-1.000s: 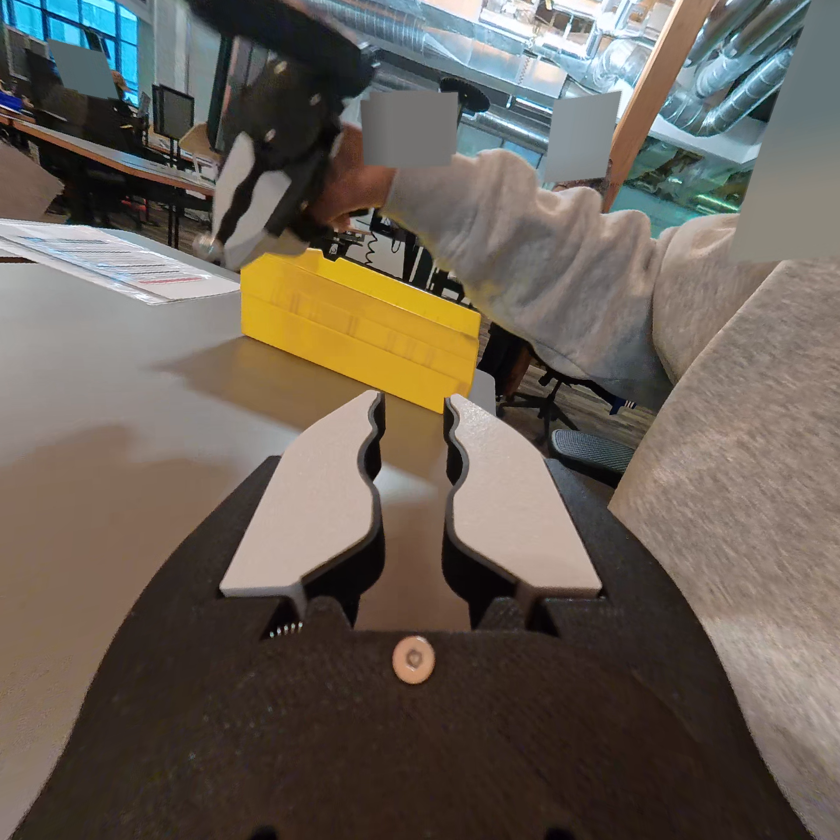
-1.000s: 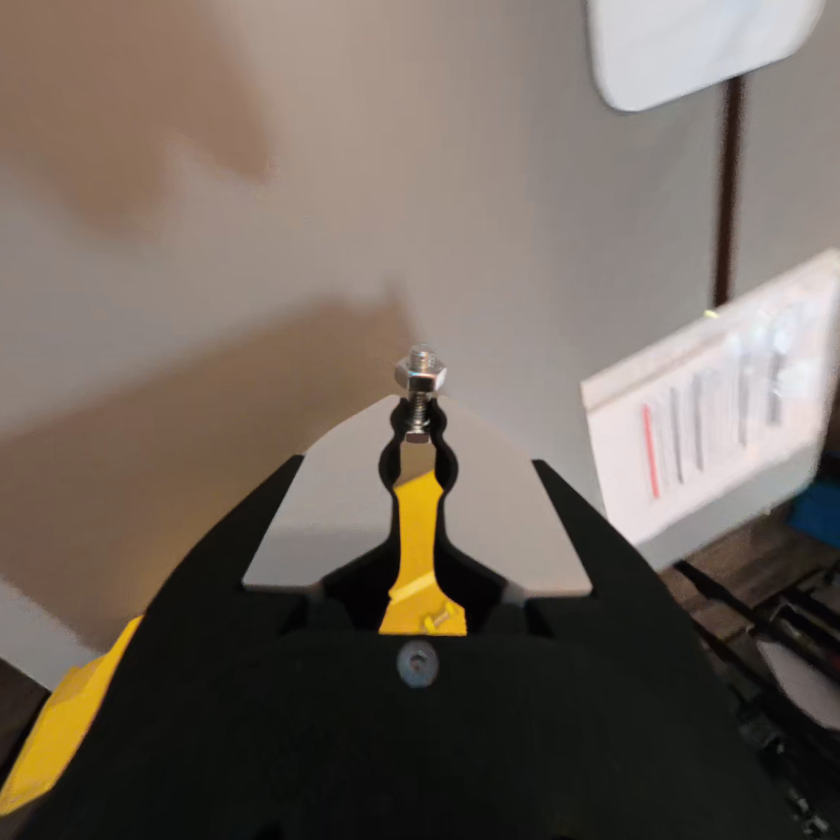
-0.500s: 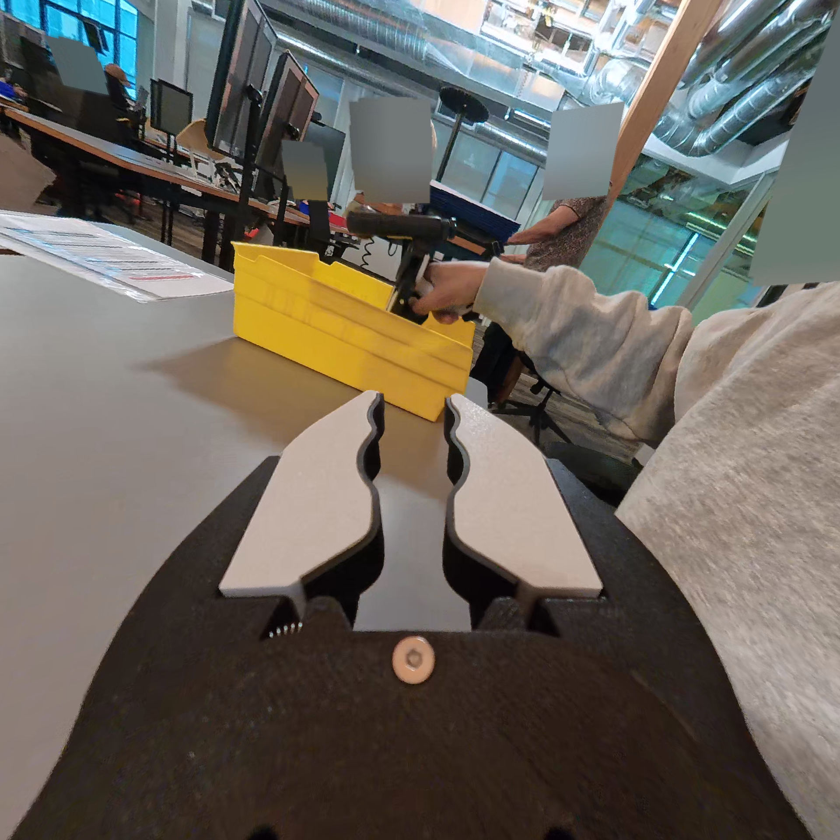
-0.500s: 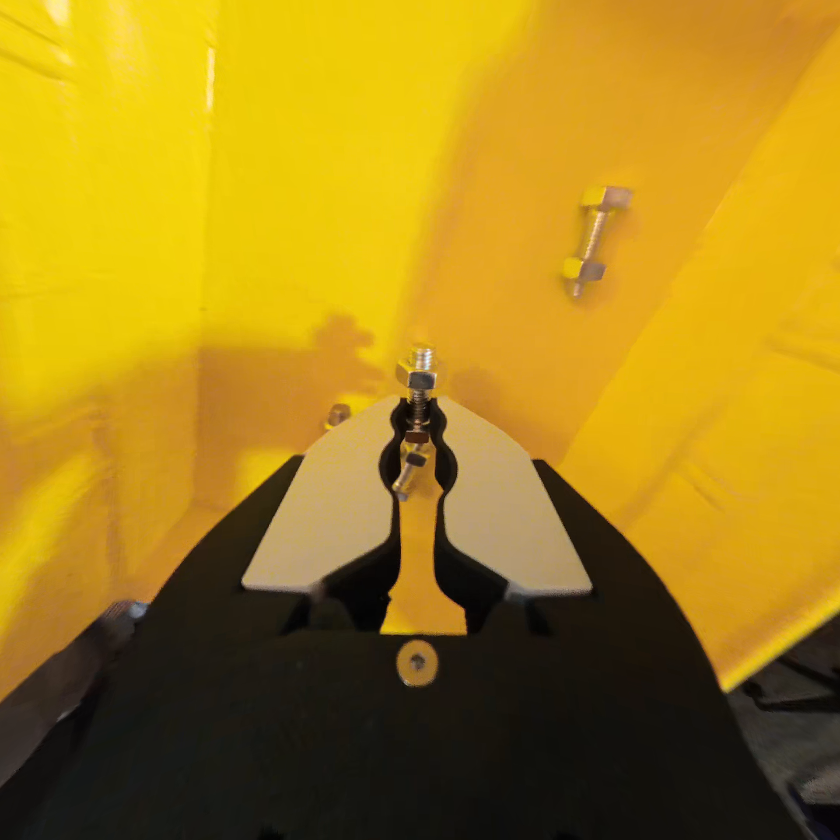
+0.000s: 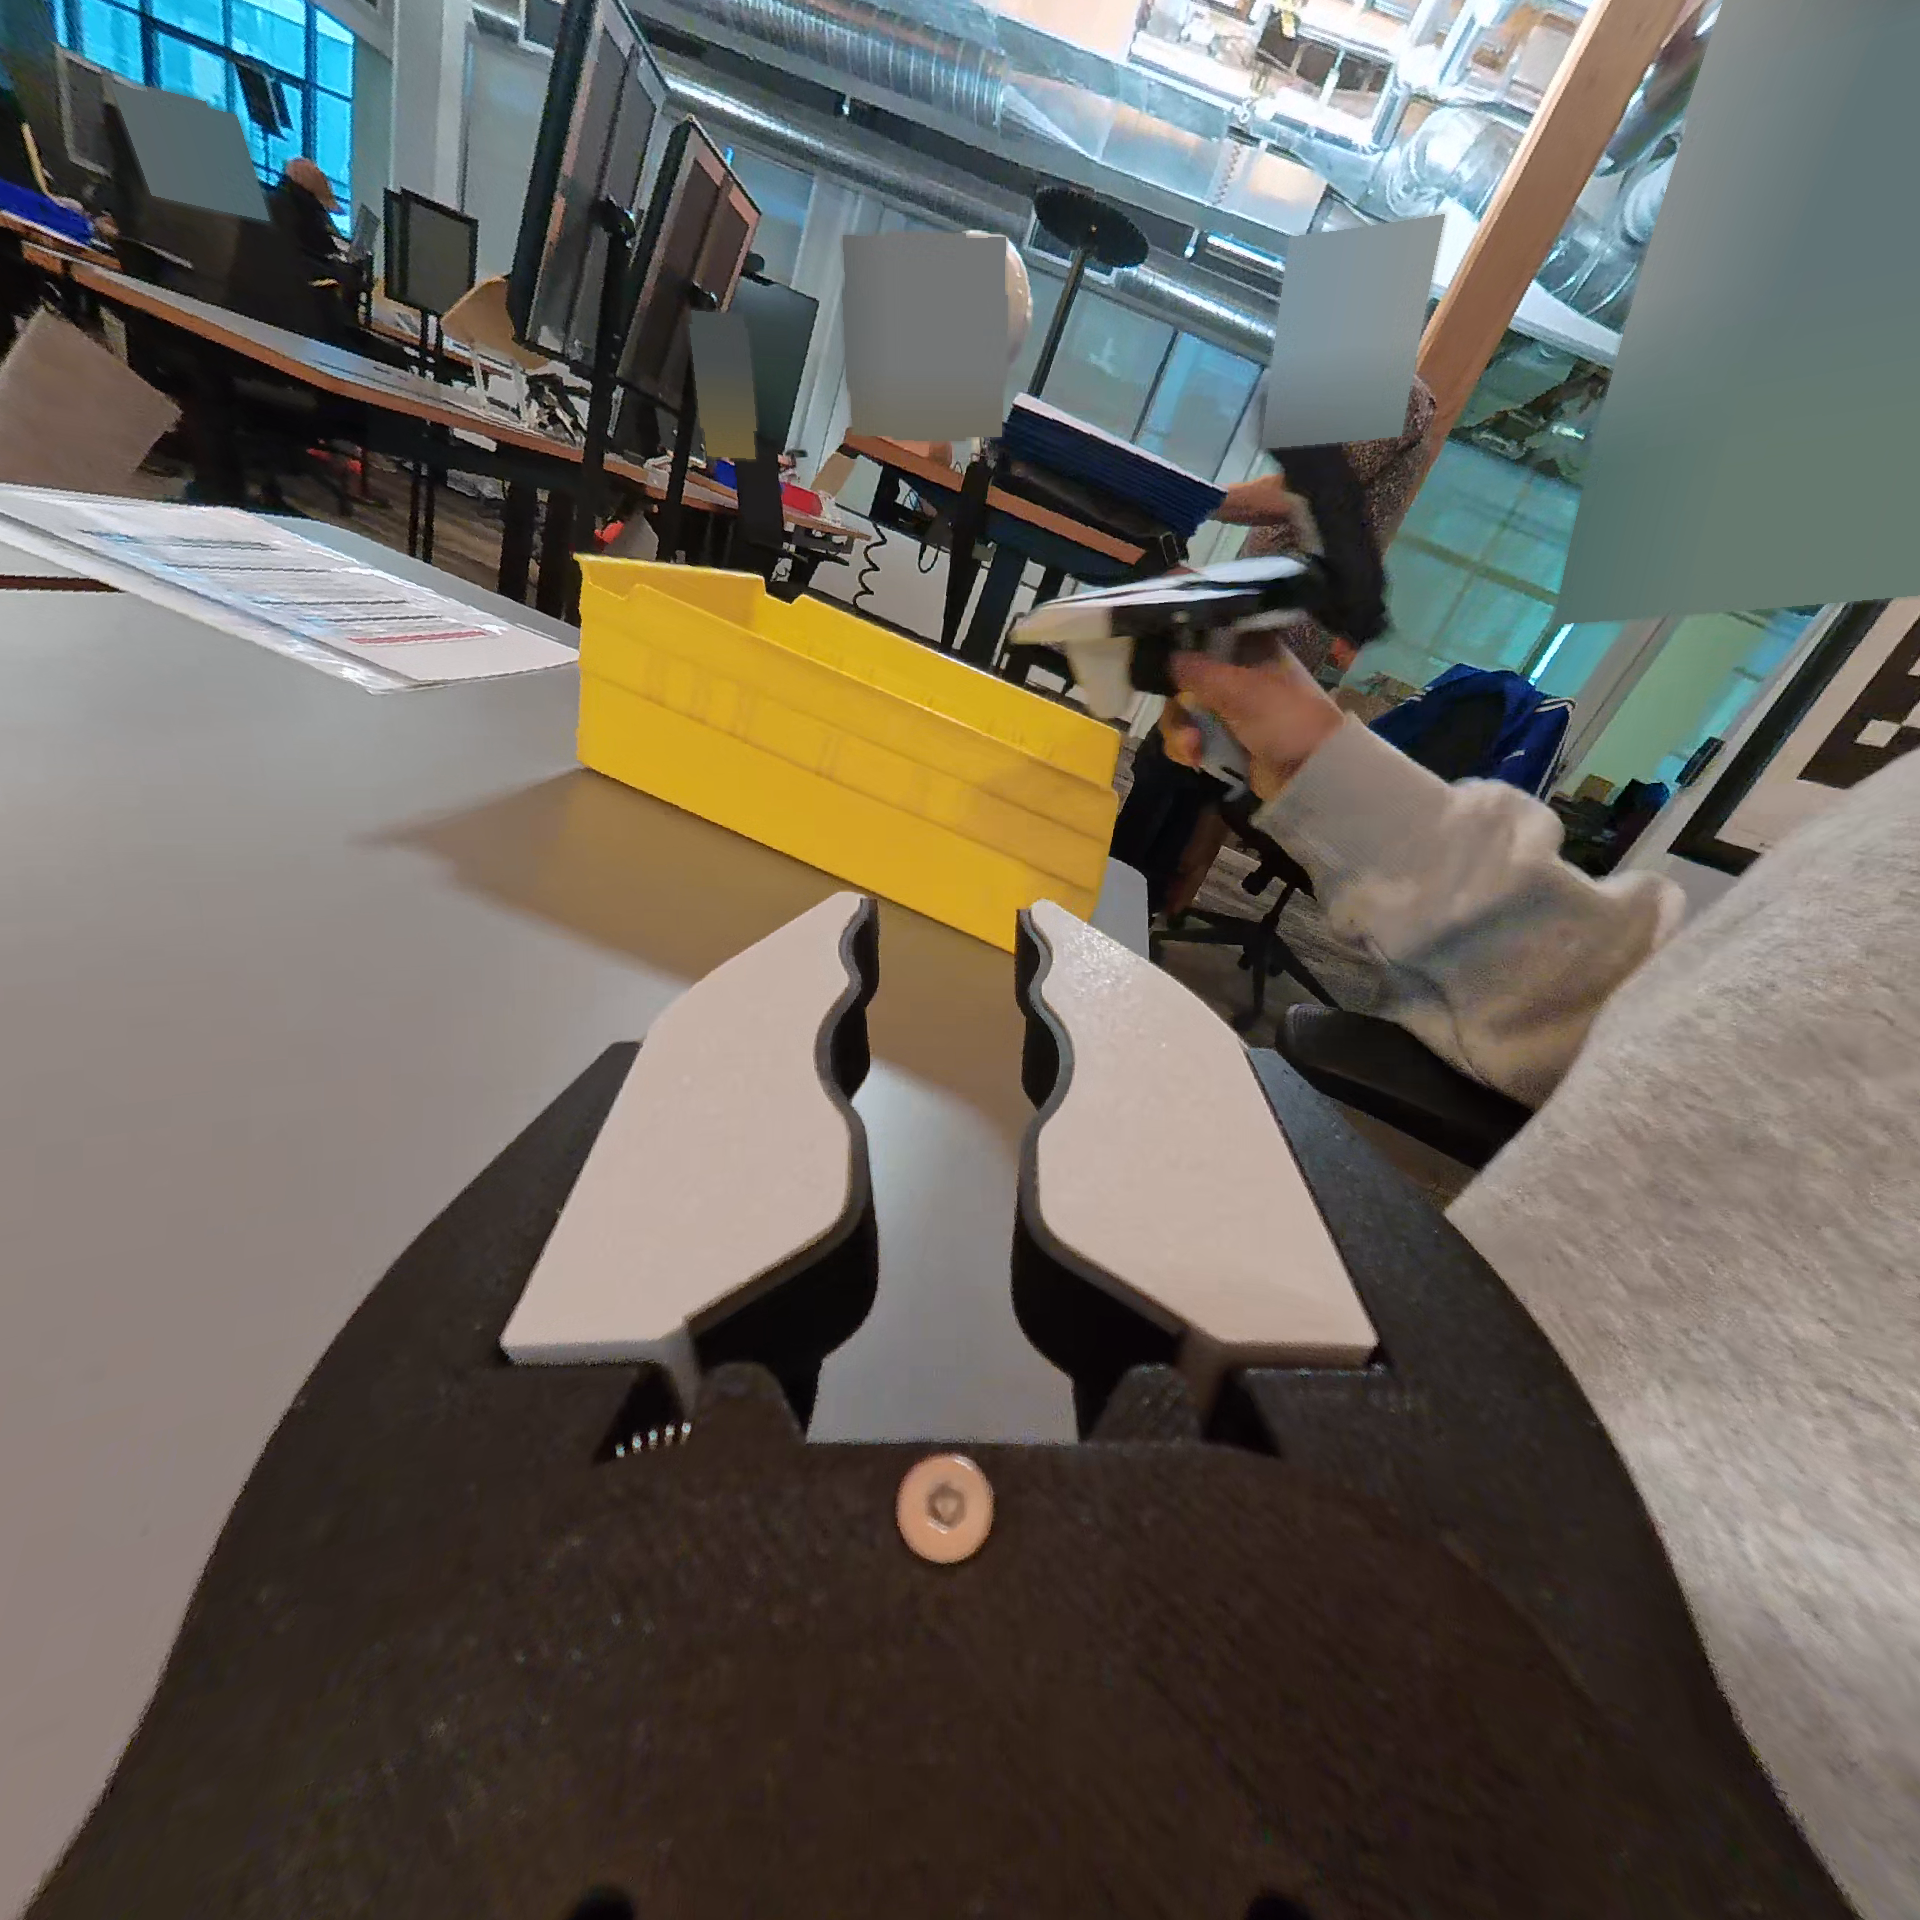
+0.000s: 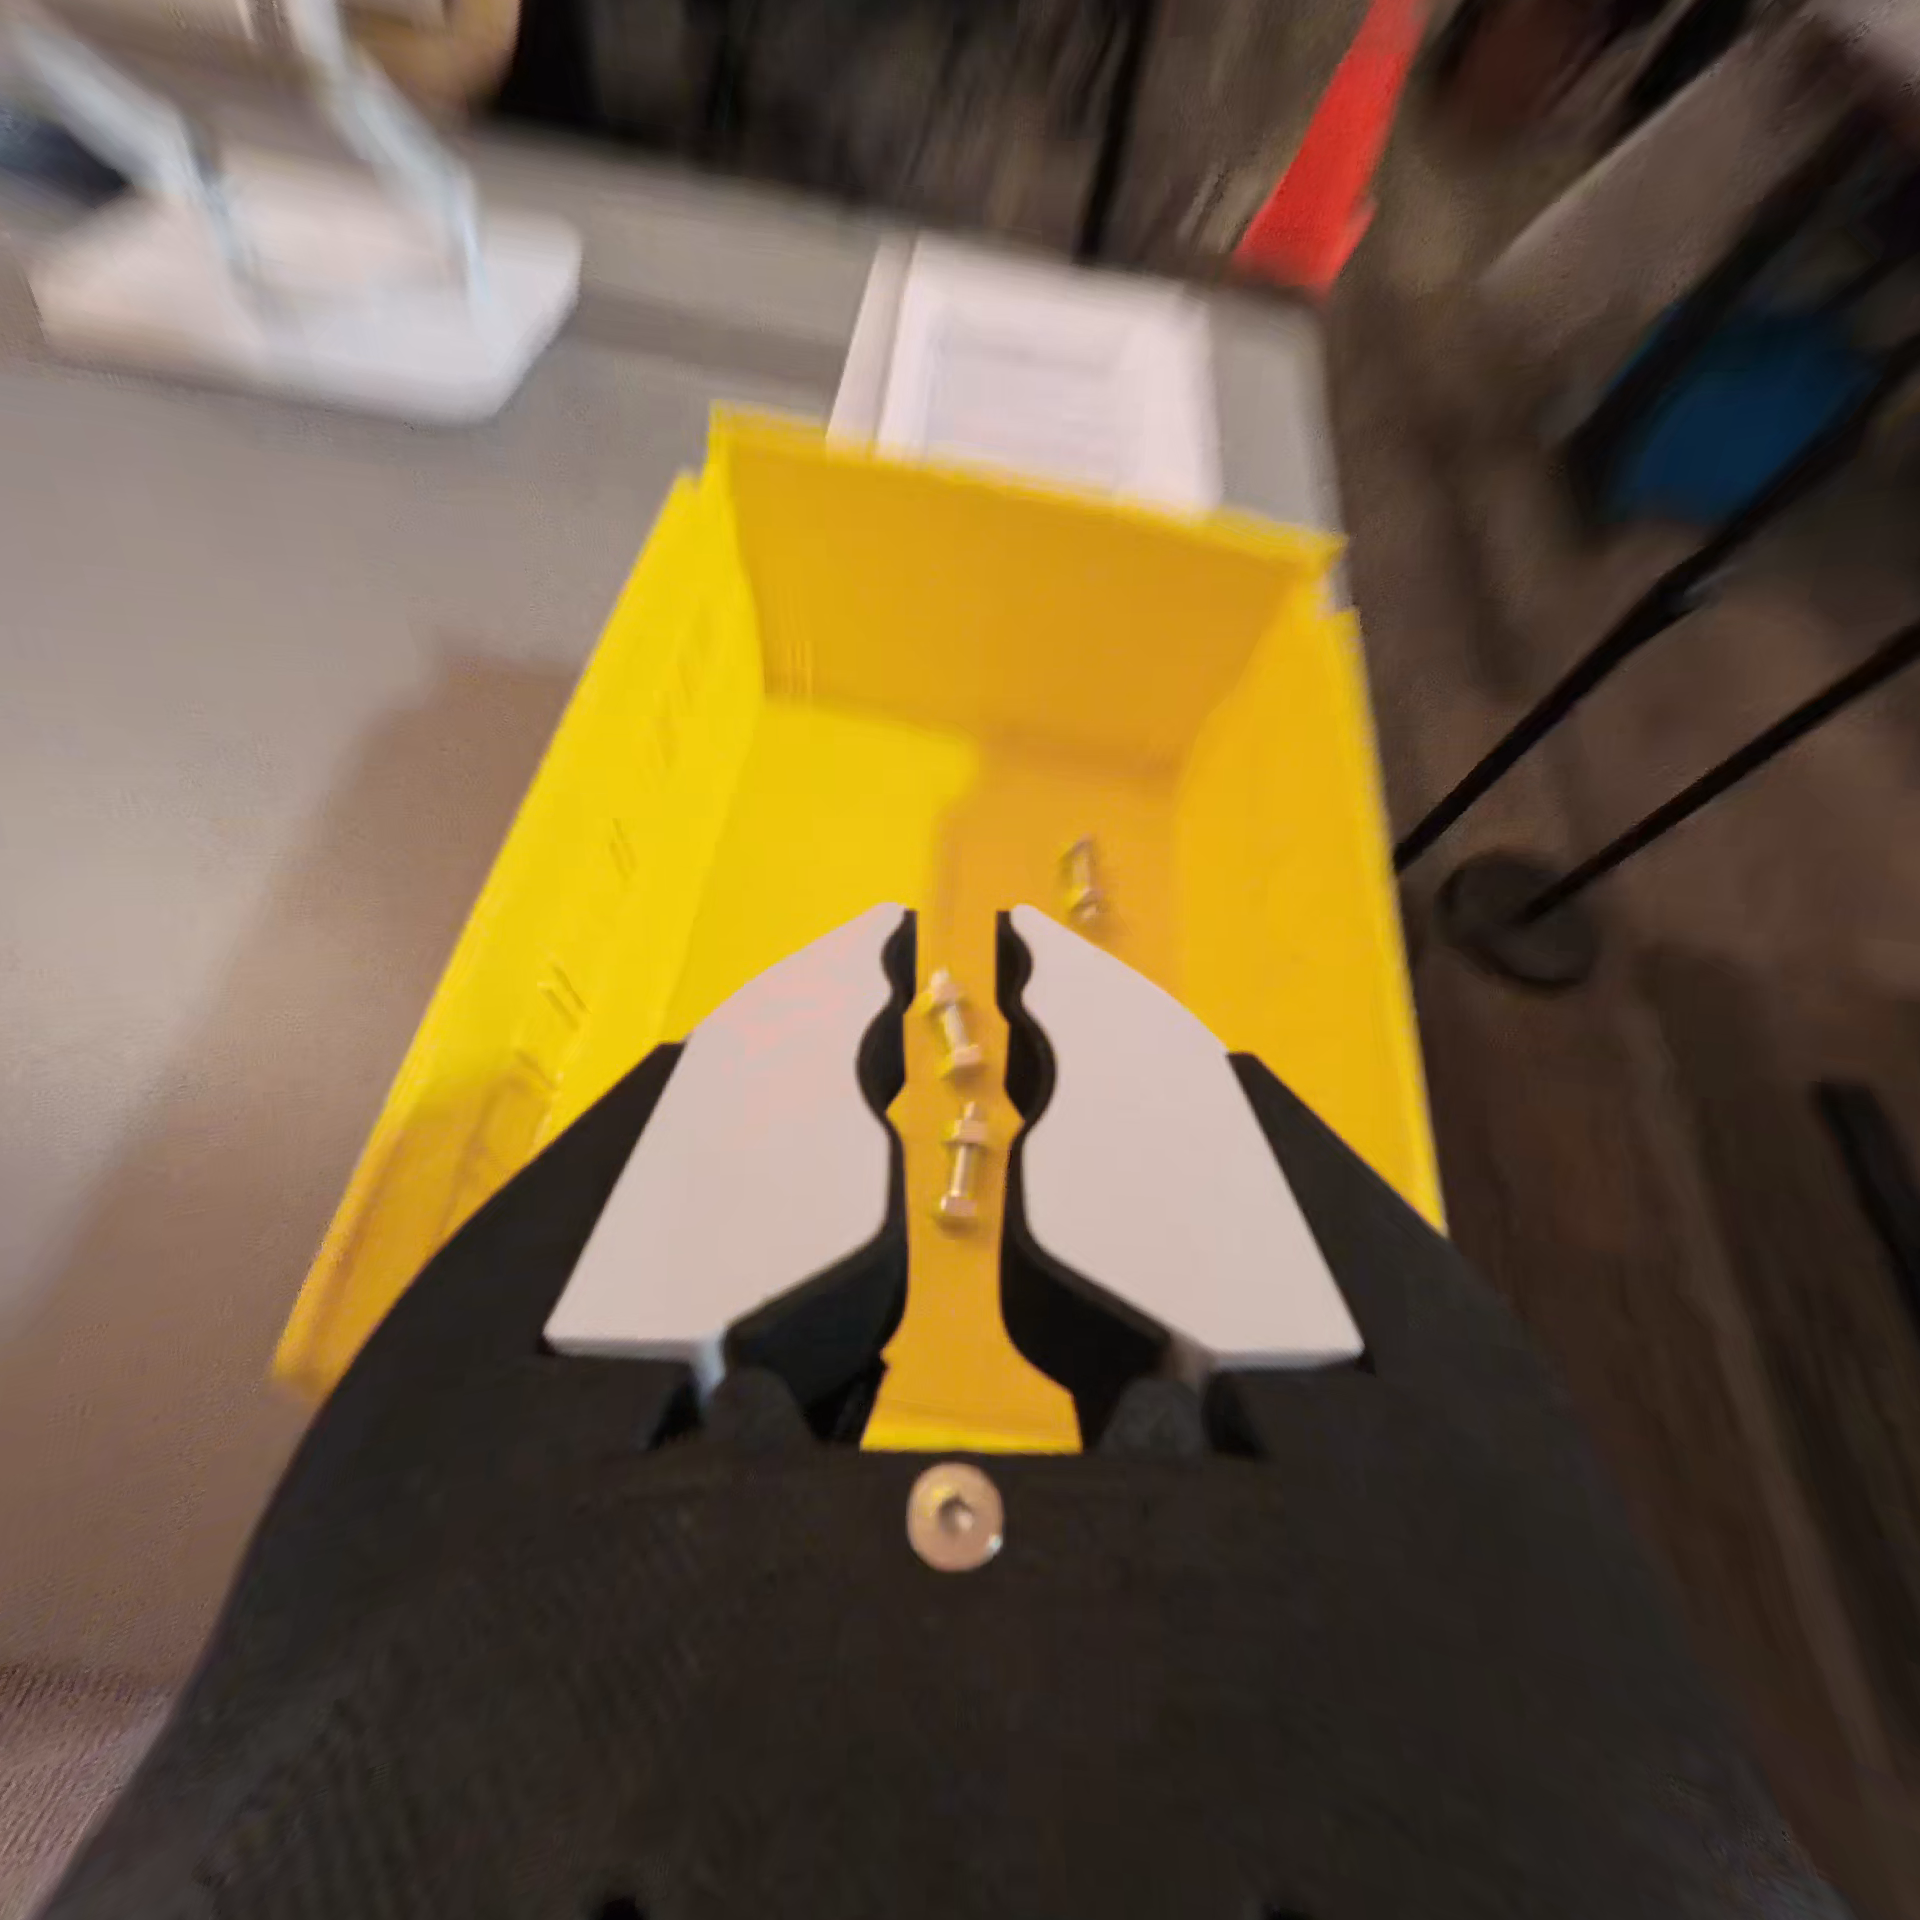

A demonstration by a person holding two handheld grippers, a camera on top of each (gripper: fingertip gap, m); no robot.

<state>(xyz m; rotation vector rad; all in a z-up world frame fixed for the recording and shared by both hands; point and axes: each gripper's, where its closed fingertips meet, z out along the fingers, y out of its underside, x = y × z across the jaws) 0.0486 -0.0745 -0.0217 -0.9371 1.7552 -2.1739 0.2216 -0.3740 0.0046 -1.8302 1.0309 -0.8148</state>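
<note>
Half a second ago your right tongs (image 6: 956,914) were down inside the yellow bin (image 6: 665,831), clamped on a bolt with a nut; now they are up above the bin's near end, parted and empty, and that view is smeared by motion. Three bolts (image 6: 961,1153) lie on the bin floor: two seen through the gap of the tongs, a third (image 6: 1081,883) farther along toward the bin's far wall. Judging by that, the carried bolt is now down in the bin, though you cannot tell which of the three it is, and nothing shows whether more remain outside it. Your left tongs (image 5: 945,925) hover low over the grey tabletop (image 5: 260,935), short of the bin's near corner, apart and holding nothing. From there the right tongs (image 5: 1049,629) show just past the bin's right end, off the tabletop's edge. A printed sheet (image 5: 312,603) in a clear sleeve lies on the tabletop beyond the bin's far end; its lines are too small to make out, and no brand marks show.
</note>
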